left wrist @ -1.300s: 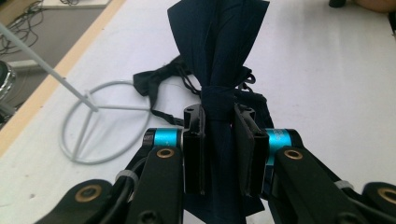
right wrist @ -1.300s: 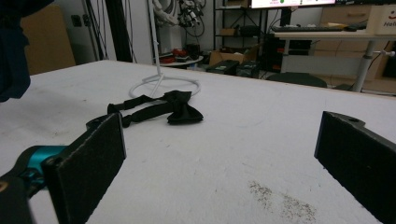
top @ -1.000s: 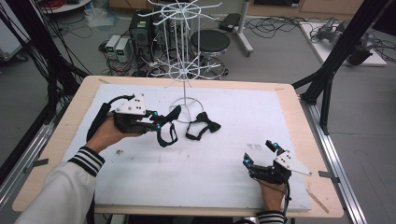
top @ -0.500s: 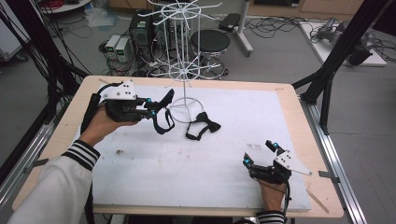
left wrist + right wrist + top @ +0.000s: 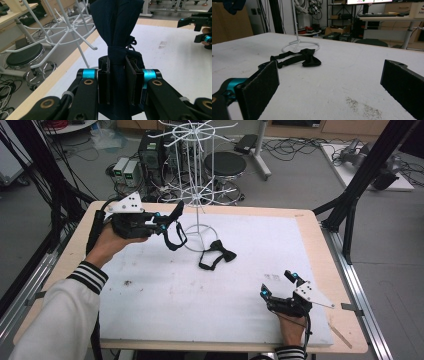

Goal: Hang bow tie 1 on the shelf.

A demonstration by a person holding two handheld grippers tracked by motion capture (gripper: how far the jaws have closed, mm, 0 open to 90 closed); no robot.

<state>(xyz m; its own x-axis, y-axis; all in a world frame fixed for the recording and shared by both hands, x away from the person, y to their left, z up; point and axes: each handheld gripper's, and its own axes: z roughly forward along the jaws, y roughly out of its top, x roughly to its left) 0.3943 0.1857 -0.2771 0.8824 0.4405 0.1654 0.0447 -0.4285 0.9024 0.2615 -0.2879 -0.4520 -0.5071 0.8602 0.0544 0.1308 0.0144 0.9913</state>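
My left gripper is shut on a dark navy bow tie, held in the air at the table's far left, just left of the white wire rack. In the left gripper view the jaws pinch the tie's knot, and its cloth stands up in front of the rack's arms. A black bow tie lies flat on the white mat near the rack's ring base. My right gripper rests open at the front right, nothing between its pads, facing the black bow tie.
The white mat covers most of the wooden table. Black frame posts stand at the table's right and left corners. Beyond the far edge are a stool and cables on the floor. The other gripper shows far off.
My left hand has risen and drawn back toward the far edge, lifting the navy bow tie off the mat to beside the rack. The right gripper and black bow tie stayed put.
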